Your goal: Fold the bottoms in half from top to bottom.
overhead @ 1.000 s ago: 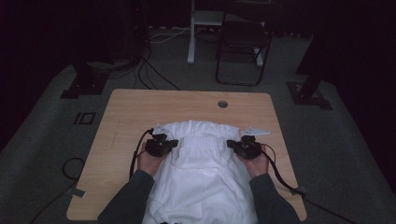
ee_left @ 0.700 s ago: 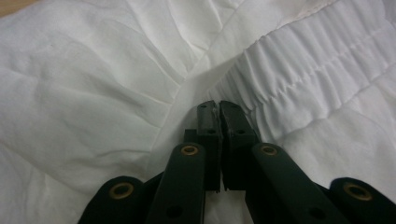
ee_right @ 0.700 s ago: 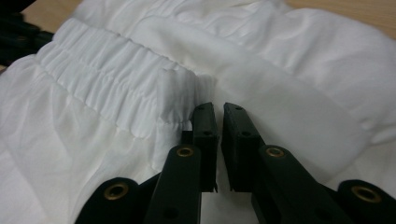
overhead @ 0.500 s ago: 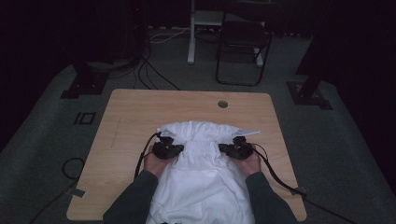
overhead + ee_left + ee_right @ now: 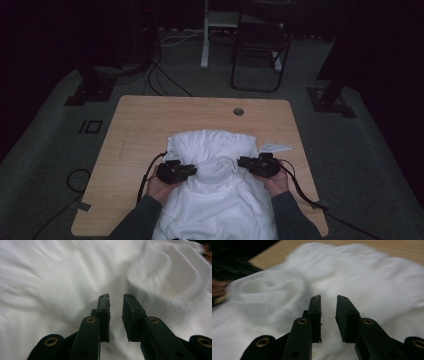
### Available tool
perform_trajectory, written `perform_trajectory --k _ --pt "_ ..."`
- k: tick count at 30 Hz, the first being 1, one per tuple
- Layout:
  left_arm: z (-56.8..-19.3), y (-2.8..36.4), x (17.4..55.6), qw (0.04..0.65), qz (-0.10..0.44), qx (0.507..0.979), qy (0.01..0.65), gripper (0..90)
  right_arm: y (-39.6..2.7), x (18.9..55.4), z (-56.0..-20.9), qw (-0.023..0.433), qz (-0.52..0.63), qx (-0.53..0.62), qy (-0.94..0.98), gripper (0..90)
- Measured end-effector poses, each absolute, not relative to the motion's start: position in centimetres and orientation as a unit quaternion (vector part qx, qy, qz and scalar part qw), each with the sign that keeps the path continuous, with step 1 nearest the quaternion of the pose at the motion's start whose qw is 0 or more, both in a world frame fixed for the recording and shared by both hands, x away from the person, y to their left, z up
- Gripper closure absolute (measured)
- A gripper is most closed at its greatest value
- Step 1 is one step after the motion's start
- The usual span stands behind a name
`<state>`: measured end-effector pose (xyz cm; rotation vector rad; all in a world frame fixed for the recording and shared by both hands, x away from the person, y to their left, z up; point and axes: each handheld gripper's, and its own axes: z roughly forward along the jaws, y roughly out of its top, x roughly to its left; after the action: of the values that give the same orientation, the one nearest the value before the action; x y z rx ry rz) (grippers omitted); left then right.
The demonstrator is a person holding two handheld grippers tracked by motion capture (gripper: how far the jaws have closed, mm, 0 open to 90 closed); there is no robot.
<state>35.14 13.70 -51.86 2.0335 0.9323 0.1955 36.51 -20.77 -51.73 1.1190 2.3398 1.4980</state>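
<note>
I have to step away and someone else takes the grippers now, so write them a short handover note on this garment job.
Left gripper: jaws just opened a little, nothing between them, over the white cloth garment.
Right gripper: the same, jaws slightly apart, empty, at the garment's other side.
Garment: lies on the light wooden table, its top part folded toward the person, its ribbed collar between the two grippers, lower end hanging off the near edge.
Done: one fold laid and released.
Left: probably further folds; smooth the bunched cloth first.
</note>
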Motion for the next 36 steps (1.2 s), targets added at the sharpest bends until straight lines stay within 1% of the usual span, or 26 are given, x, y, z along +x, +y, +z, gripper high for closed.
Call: perform_trajectory --k 2,3,4,7,11,14,16,20,24,26,28,29,30,31,32,34,35,36 --pt "-51.9 13.2 36.4 0.424 0.079 0.816 0.385 75.3 -20.3 37.7 -51.9 0.092 0.484 0.401 0.772 74.9" --pt "-52.1 12.7 37.2 0.412 0.079 0.821 0.388 74.9 -20.1 38.2 -52.0 0.091 0.477 0.412 0.771 75.5" --pt "-52.3 12.3 37.5 0.407 0.078 0.823 0.390 74.9 -19.6 39.0 -52.4 0.083 0.465 0.424 0.773 75.9" --pt "-52.9 11.4 38.3 0.397 0.066 0.831 0.383 75.1 -18.4 39.9 -53.1 0.060 0.453 0.414 0.787 77.8" --pt "-52.9 11.2 36.9 0.417 0.041 0.832 0.363 75.1 -17.5 38.2 -52.9 0.043 0.464 0.366 0.805 79.1" --pt "-52.5 11.1 34.9 0.433 0.018 0.837 0.334 75.0 -17.7 36.4 -52.6 0.035 0.469 0.336 0.816 79.1" --pt "-52.6 10.8 33.4 0.426 0.012 0.849 0.311 73.9 -17.9 34.8 -52.5 0.022 0.472 0.312 0.824 78.5" --pt "-53.3 10.5 31.0 0.404 0.007 0.870 0.284 73.5 -17.7 32.5 -53.1 0.016 0.454 0.292 0.841 78.2" --pt "-53.8 10.7 29.9 0.392 -0.003 0.879 0.273 72.6 -17.3 30.8 -54.3 0.014 0.422 0.276 0.863 78.0" --pt "-53.4 11.0 30.0 0.398 0.001 0.875 0.275 69.5 -17.2 30.5 -54.4 0.013 0.417 0.268 0.868 76.7" --pt "-52.4 11.7 30.5 0.407 0.031 0.866 0.289 67.1 -17.4 30.7 -53.8 0.025 0.422 0.266 0.866 70.6" --pt "-52.1 12.1 30.8 0.413 0.039 0.860 0.297 66.9 -17.6 31.0 -53.3 0.041 0.431 0.271 0.860 67.1" --pt "-51.6 12.6 31.3 0.419 0.055 0.853 0.306 66.2 -17.8 31.3 -53.0 0.052 0.436 0.277 0.855 65.6" --pt "-51.3 12.9 31.8 0.419 0.080 0.847 0.316 64.1 -18.0 31.8 -52.6 0.073 0.437 0.284 0.850 64.0" --pt "-51.2 13.2 32.4 0.411 0.104 0.846 0.322 63.4 -18.2 32.4 -52.3 0.096 0.434 0.292 0.847 62.5" --pt "-51.6 13.5 34.3 0.387 0.124 0.847 0.342 62.1 -18.5 34.1 -52.2 0.130 0.421 0.314 0.841 60.3" --pt "-51.6 13.5 34.3 0.387 0.124 0.847 0.342 62.0 -18.5 34.1 -52.2 0.130 0.421 0.314 0.841 60.3" --pt "-52.5 13.5 35.8 0.366 0.128 0.853 0.351 62.0 -18.5 35.0 -52.5 0.133 0.414 0.323 0.840 59.4"
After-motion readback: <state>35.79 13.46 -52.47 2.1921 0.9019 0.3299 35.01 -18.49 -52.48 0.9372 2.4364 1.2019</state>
